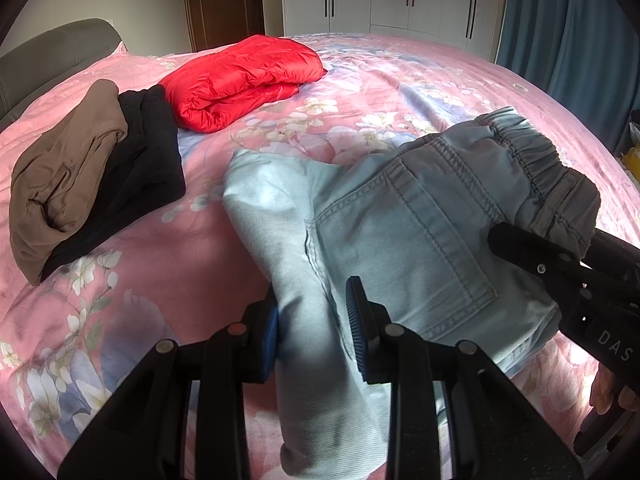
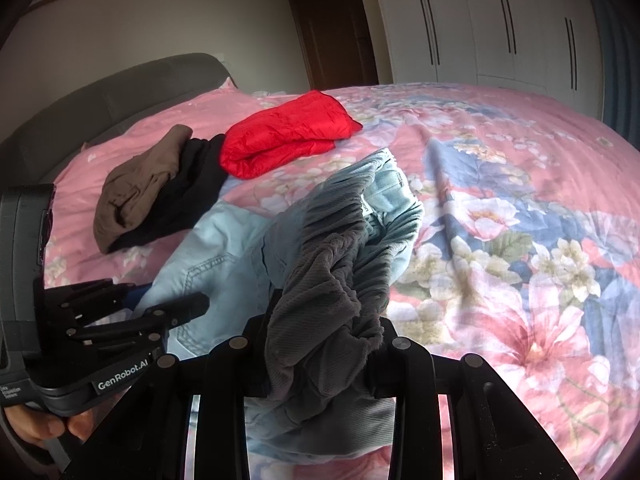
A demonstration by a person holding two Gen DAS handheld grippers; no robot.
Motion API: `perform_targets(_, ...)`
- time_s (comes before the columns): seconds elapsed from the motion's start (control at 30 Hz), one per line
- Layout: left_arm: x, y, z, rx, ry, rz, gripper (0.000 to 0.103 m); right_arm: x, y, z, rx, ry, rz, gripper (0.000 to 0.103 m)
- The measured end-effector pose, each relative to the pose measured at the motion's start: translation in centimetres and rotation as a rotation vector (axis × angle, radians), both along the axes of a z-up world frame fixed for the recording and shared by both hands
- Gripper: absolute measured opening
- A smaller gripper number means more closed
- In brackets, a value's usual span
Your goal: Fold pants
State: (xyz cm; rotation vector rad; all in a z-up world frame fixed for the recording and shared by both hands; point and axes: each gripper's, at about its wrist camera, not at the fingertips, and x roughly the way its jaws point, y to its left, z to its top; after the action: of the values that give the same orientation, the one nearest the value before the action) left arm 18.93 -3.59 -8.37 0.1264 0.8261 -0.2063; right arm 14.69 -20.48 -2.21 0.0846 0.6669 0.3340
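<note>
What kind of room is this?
Most likely a bedroom: a bed with a pink floral cover and padded headboard, tall white wardrobes, and folded clothes lying on the cover.

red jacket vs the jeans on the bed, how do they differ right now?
The red jacket lies folded in a compact stack; the light blue jeans are spread out and bunched, not yet folded. The jacket is puffy, quilted and shiny; the jeans are flat stitched denim with an elastic waistband. Nothing touches the jacket; the left gripper and right gripper both clamp the jeans. Both rest on the floral bedspread.
</note>
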Motion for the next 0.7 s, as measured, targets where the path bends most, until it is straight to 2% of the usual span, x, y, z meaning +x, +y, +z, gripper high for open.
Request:
perform_targets(0.27, 0.3, 0.2, -0.6, 0.019, 0.023, 0.017, 0.029, 0.4, -0.2, -0.7, -0.018, 0.044, -0.018, 0.034)
perform_targets(0.53, 0.5, 0.4, -1.3, 0.049, 0.047, 0.038, 0.036, 0.6, -0.7, -1.4, -0.019, 0.076, -0.042, 0.035)
perform_targets(0.7, 0.6, 0.6, -1.6, 0.056, 0.056, 0.052, 0.048, 0.8, -0.6, -1.8, -0.036, 0.100, -0.061, 0.042)
